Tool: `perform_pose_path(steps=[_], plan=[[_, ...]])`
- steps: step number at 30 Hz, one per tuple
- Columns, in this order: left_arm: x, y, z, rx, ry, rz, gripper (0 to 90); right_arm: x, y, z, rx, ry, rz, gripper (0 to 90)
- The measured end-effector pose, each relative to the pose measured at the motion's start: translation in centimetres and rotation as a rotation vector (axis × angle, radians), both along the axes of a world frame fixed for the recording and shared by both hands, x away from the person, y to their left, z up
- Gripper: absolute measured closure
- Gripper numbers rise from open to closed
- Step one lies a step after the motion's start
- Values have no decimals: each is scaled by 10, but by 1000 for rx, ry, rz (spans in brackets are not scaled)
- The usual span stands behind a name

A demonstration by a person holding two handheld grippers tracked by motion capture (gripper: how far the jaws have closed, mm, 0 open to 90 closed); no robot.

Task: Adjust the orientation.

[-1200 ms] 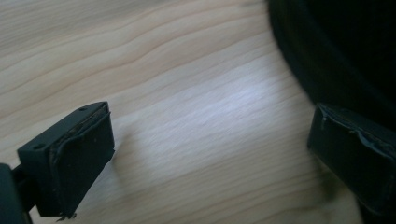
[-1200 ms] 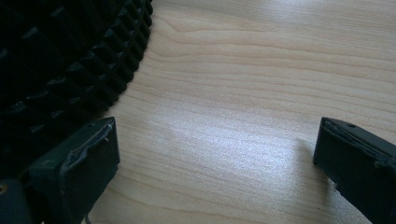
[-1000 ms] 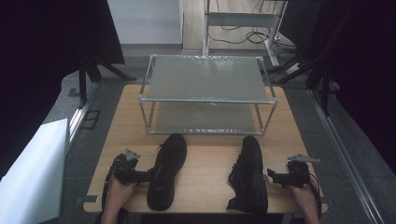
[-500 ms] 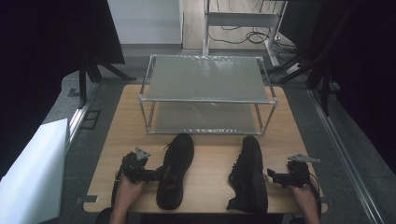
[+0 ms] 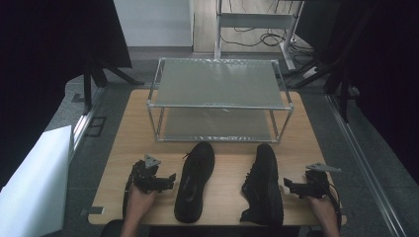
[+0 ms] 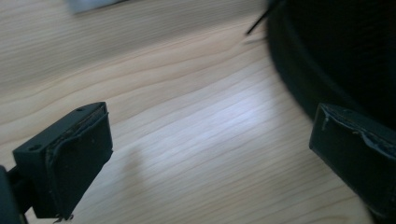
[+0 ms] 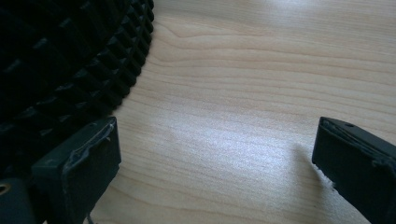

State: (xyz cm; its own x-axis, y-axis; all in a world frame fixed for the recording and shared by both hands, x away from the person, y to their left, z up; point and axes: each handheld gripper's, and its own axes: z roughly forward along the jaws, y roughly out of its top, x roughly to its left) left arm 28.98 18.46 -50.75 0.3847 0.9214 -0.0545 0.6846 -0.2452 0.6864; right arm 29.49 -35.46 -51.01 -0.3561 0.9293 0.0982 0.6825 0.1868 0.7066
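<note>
Both tongs stand wide with nothing between them; our left gripper (image 5: 167, 178) rests low on the table (image 5: 222, 160) just beside the left shoe (image 5: 194, 181), and in the left gripper view one pad (image 6: 355, 149) sits close against the shoe's dark rim (image 6: 299, 79), though we cannot tell whether it touches; our right gripper (image 5: 290, 187) lies just beside the right shoe (image 5: 263, 185), and the right gripper view shows the toothed edge of its sole (image 7: 70, 60) close by one pad (image 7: 81, 168), with bare wood (image 7: 233, 130) across the gap.

Both shoes lie side by side on the near part of the table, toes toward the two-tier metal rack (image 5: 220, 101) that stands behind them, well apart from the toes of both.

We judge each shoe light but floppy: a soft black upper over a stiffer rubber sole, so a pinch on the upper alone would fold and let the shoe droop; the loose laces (image 5: 188, 157) would give no hold at all. We would take each one at the collar or heel, one jaw inside the opening and one outside, or across the sole edge at mid-length, where the ribbed rubber should grip and not slip; nothing here is fragile, so a firm squeeze seems safe; a hold too near the toe would likely let the heel swing down.
</note>
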Motion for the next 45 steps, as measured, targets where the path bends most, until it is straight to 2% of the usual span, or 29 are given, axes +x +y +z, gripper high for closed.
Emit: perform_pose_path(steps=[5, 11, 12, 18, 22, 27, 30, 33, 40, 45], plan=[[0, 9, -4, 16, 7, 20, 0, -5, -1, 12, 22, -16, 5, 12], [0, 9, -5, 11, 8, 14, 0, -10, 4, 30, 49, -24, 24, 2], [0, 9, -5, 11, 12, 9, 0, -13, 8, 38, 62, -31, 40, 0], [-1, 9, -6, 22, 20, 2, 0, -20, 23, 61, 54, -54, 91, 0], [0, 8, -7, 31, 28, -1, 0, -22, 32, 73, 70, -67, 114, 0], [-1, 8, -8, 37, 34, -6, 0, -19, 44, 75, 62, -60, 137, 0], [-1, 7, -9, 46, 43, -4, 0, -18, 49, 67, 21, -38, 142, 0], [0, 7, -9, 47, 46, -5, 0, -19, 45, 65, 41, -37, 134, 0], [-1, 7, -9, 50, 49, 1, 0, -24, 38, 65, 32, -49, 105, 0], [0, 8, -10, 40, 52, 2, 0, -30, 24, 67, 36, -55, 49, 0]])
